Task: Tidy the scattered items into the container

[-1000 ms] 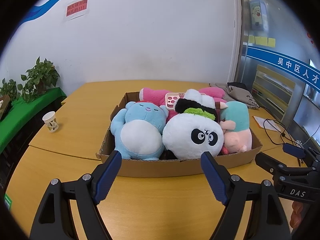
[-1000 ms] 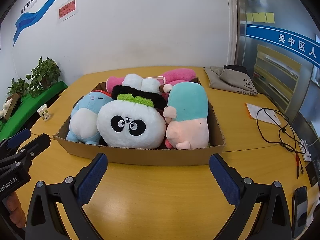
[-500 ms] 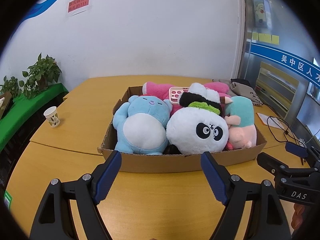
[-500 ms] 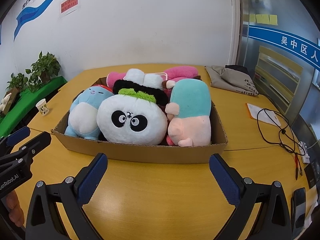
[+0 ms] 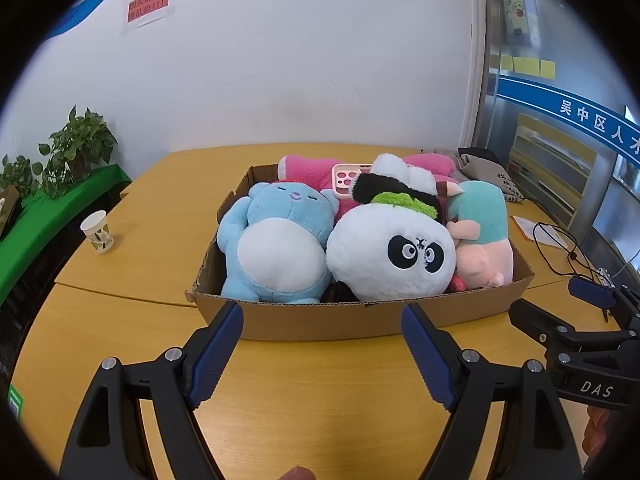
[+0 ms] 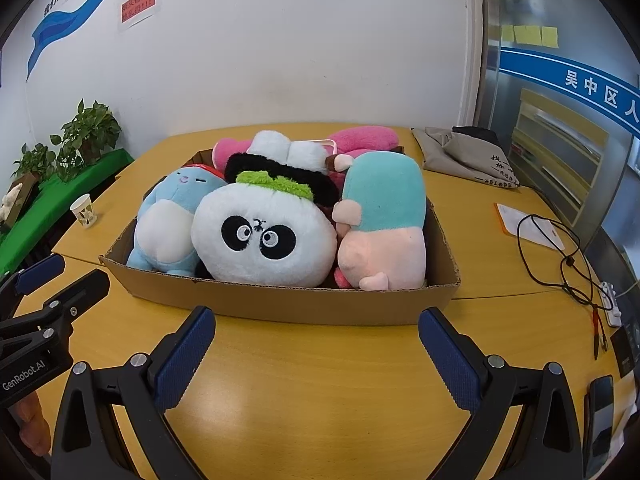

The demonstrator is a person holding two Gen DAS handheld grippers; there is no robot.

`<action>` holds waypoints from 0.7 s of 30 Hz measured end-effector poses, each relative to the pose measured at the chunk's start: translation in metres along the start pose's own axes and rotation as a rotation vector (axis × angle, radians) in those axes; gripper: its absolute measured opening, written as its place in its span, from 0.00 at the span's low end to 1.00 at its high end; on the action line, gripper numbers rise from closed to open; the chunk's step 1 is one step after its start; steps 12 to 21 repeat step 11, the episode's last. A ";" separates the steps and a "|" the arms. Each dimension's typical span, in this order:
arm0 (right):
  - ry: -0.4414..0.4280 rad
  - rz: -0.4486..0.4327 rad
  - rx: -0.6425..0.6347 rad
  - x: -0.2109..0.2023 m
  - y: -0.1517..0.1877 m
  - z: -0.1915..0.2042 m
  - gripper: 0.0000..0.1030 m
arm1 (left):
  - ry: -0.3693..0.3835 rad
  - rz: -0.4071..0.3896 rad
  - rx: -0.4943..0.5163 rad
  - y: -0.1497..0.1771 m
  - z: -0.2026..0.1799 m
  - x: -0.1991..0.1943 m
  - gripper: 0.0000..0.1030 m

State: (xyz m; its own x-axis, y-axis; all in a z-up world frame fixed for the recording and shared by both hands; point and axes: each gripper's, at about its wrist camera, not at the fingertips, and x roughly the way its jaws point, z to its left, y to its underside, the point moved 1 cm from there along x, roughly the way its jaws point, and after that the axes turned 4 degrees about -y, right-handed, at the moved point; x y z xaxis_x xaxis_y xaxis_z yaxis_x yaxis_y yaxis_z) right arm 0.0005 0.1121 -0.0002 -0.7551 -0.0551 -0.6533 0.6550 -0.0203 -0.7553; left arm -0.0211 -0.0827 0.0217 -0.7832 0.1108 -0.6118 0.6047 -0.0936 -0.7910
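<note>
A shallow cardboard box (image 5: pixel 328 322) (image 6: pixel 304 306) stands on the yellow table, packed with plush toys: a blue bear (image 5: pixel 276 240) (image 6: pixel 168 228), a white panda (image 5: pixel 394 254) (image 6: pixel 260 236), a teal and pink toy (image 5: pixel 482 236) (image 6: pixel 382 224) and a pink plush (image 5: pixel 308 168) at the back with a pink phone case (image 5: pixel 346 180) on it. My left gripper (image 5: pixel 322 354) is open and empty, just in front of the box. My right gripper (image 6: pixel 316 360) is open and empty, also in front of the box. Each gripper shows at the edge of the other's view.
A paper cup (image 5: pixel 98 232) (image 6: pixel 84 210) stands left of the box. A grey cloth bag (image 6: pixel 468 156) lies at the back right. A black cable (image 6: pixel 560 252), a paper and a power strip lie right. Potted plants (image 6: pixel 86 132) stand on a green shelf left.
Both grippers have tilted down and drawn slightly nearer the box, so the box sits lower in the views. Both stay open and empty. The toys have not moved.
</note>
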 end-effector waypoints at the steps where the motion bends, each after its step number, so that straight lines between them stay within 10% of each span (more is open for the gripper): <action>1: 0.001 0.003 0.001 0.001 0.000 0.000 1.00 | 0.002 0.003 0.002 0.000 0.000 0.001 0.79; 21: -0.007 0.006 -0.003 0.003 0.000 0.002 1.00 | -0.027 0.006 0.008 0.003 0.001 0.000 0.79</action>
